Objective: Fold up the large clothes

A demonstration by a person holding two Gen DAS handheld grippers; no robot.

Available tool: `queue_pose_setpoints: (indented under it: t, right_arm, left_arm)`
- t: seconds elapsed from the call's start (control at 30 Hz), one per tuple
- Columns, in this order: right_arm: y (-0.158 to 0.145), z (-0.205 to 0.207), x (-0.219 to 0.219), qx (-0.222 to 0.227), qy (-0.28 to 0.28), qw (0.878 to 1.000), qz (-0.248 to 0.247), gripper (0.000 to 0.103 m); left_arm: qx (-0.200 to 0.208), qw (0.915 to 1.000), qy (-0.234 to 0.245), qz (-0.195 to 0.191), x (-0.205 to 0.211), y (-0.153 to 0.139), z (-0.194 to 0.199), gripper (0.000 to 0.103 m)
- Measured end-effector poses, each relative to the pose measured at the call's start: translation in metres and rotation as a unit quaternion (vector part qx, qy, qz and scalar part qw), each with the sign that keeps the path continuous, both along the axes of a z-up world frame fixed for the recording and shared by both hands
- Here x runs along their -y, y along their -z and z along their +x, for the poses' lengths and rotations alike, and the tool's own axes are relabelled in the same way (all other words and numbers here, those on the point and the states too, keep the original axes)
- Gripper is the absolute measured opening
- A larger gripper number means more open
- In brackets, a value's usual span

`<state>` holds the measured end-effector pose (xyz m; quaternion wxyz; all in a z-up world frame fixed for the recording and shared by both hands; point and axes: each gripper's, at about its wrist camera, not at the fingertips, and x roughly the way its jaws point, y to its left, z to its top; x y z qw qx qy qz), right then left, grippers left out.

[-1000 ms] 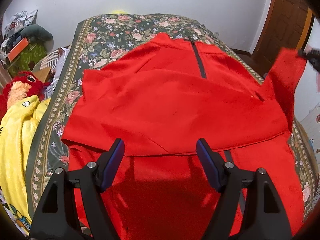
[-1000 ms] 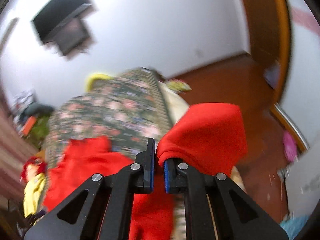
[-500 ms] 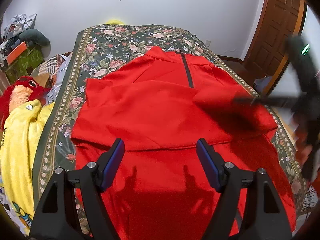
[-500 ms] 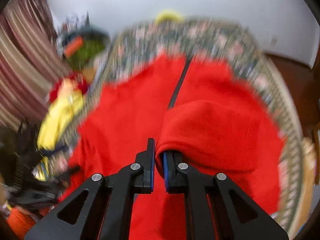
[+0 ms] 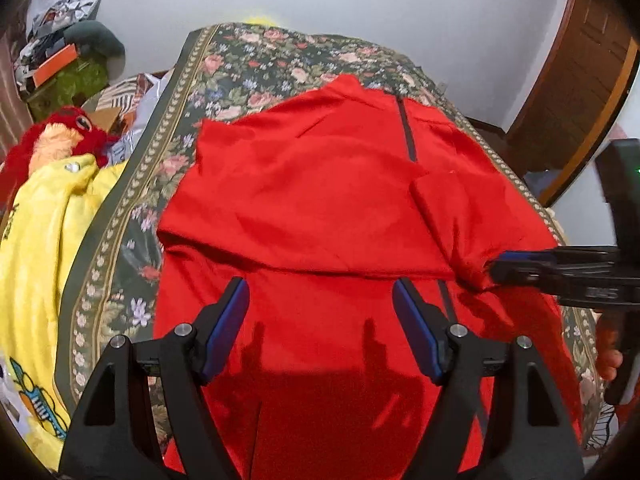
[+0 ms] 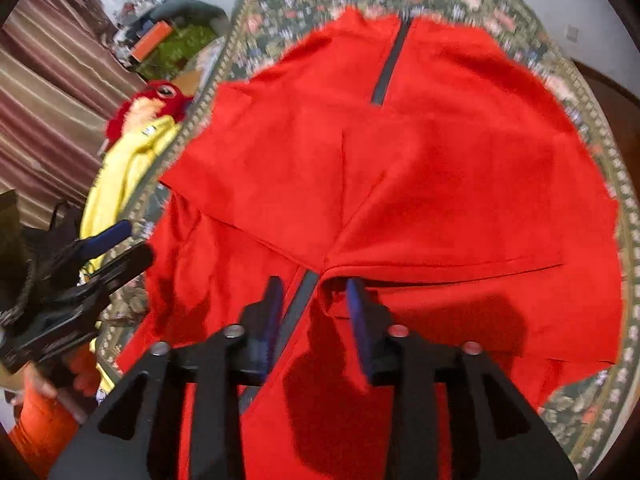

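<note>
A large red zip jacket (image 5: pixel 320 208) lies spread on the floral bedspread (image 5: pixel 256 60), both sleeves folded across its chest. It also fills the right wrist view (image 6: pixel 420 168). My left gripper (image 5: pixel 320 312) is open and empty, hovering over the jacket's lower part. My right gripper (image 6: pixel 314 312) is open, its fingers either side of the right sleeve's cuff (image 6: pixel 332 280), which lies near the zip. In the left wrist view the right gripper (image 5: pixel 496 268) comes in from the right at the cuff.
A yellow blanket (image 5: pixel 36 248) and a red plush toy (image 5: pixel 60 132) lie left of the bed. A cluttered green box (image 5: pixel 68 80) stands at the back left. A wooden door (image 5: pixel 580 80) is at the right. The left gripper shows at the left edge (image 6: pixel 104 240).
My right gripper carried the right sleeve from beside the bed over the jacket's chest, laid it down and opened. My left gripper stayed open, shifting little.
</note>
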<state>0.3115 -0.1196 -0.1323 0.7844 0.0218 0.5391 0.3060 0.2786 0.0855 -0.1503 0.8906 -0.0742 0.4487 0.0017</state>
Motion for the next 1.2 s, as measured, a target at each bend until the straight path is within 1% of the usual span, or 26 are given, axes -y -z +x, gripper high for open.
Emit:
queue_pose_setpoints:
  t: [0.07, 0.13, 0.2, 0.27, 0.3, 0.4, 0.47, 0.53, 0.6, 0.7, 0.77, 0.8, 0.87, 0.97, 1.03, 1.1, 1.13, 1.2]
  right_arm:
    - [-0.012, -0.007, 0.020, 0.025, 0.018, 1.000, 0.003, 0.045]
    - [-0.017, -0.012, 0.039, 0.043, 0.034, 0.999, 0.001, 0.047]
    - [-0.019, -0.016, 0.055, 0.062, 0.058, 0.996, -0.023, 0.048]
    - [-0.018, -0.019, 0.075, 0.080, 0.083, 0.992, -0.054, 0.048]
    - [-0.017, -0.020, 0.085, 0.082, 0.094, 0.990, -0.061, 0.048]
    - [-0.014, -0.020, 0.116, 0.074, 0.126, 0.987, -0.070, 0.048]
    - [-0.007, -0.017, 0.135, 0.063, 0.151, 0.984, -0.069, 0.048]
    - [-0.003, -0.015, 0.150, 0.048, 0.173, 0.982, -0.061, 0.048]
    - [0.003, -0.014, 0.162, 0.033, 0.190, 0.980, -0.046, 0.048]
    - [0.012, -0.011, 0.180, 0.013, 0.213, 0.976, -0.033, 0.048]
    - [0.017, -0.009, 0.188, 0.006, 0.223, 0.974, -0.029, 0.048]
    - [0.019, -0.010, 0.190, 0.004, 0.225, 0.974, -0.027, 0.048]
    - [0.023, -0.009, 0.194, 0.000, 0.230, 0.973, -0.023, 0.048]
    - [0.030, -0.007, 0.197, -0.007, 0.237, 0.971, -0.018, 0.048]
    - [0.032, -0.009, 0.199, -0.011, 0.237, 0.971, -0.016, 0.048]
    - [0.035, -0.009, 0.197, -0.012, 0.235, 0.972, -0.020, 0.048]
    - [0.035, -0.009, 0.197, -0.011, 0.234, 0.972, -0.023, 0.048]
    - [0.036, -0.009, 0.196, -0.007, 0.232, 0.972, -0.030, 0.048]
  left_arm:
    - [0.016, 0.9998, 0.007, 0.010, 0.009, -0.009, 0.005, 0.074]
    - [0.030, 0.9989, 0.020, 0.029, 0.020, -0.017, 0.011, 0.074]
    - [0.042, 0.9970, 0.040, 0.053, 0.037, -0.025, 0.020, 0.074]
    - [0.050, 0.9944, 0.061, 0.070, 0.056, -0.030, 0.029, 0.074]
    - [0.054, 0.9931, 0.073, 0.074, 0.066, -0.032, 0.034, 0.074]
    - [0.060, 0.9887, 0.113, 0.078, 0.094, -0.034, 0.045, 0.074]
    - [0.058, 0.9840, 0.144, 0.087, 0.117, -0.029, 0.054, 0.074]
    - [0.051, 0.9782, 0.175, 0.100, 0.140, -0.021, 0.061, 0.074]
    - [0.038, 0.9702, 0.210, 0.115, 0.162, -0.010, 0.069, 0.074]
    - [0.022, 0.9558, 0.255, 0.144, 0.194, 0.011, 0.079, 0.074]
    - [0.004, 0.9524, 0.266, 0.150, 0.207, 0.024, 0.088, 0.074]
    - [-0.005, 0.9520, 0.270, 0.145, 0.212, 0.028, 0.089, 0.074]
    - [-0.033, 0.9517, 0.279, 0.123, 0.222, 0.042, 0.099, 0.074]
    - [-0.061, 0.9514, 0.282, 0.109, 0.232, 0.059, 0.109, 0.074]
    - [-0.073, 0.9518, 0.278, 0.106, 0.238, 0.069, 0.114, 0.072]
    - [-0.066, 0.9536, 0.273, 0.108, 0.240, 0.075, 0.118, 0.072]
    - [-0.060, 0.9549, 0.270, 0.107, 0.240, 0.075, 0.120, 0.069]
    - [-0.054, 0.9601, 0.255, 0.101, 0.239, 0.074, 0.126, 0.054]
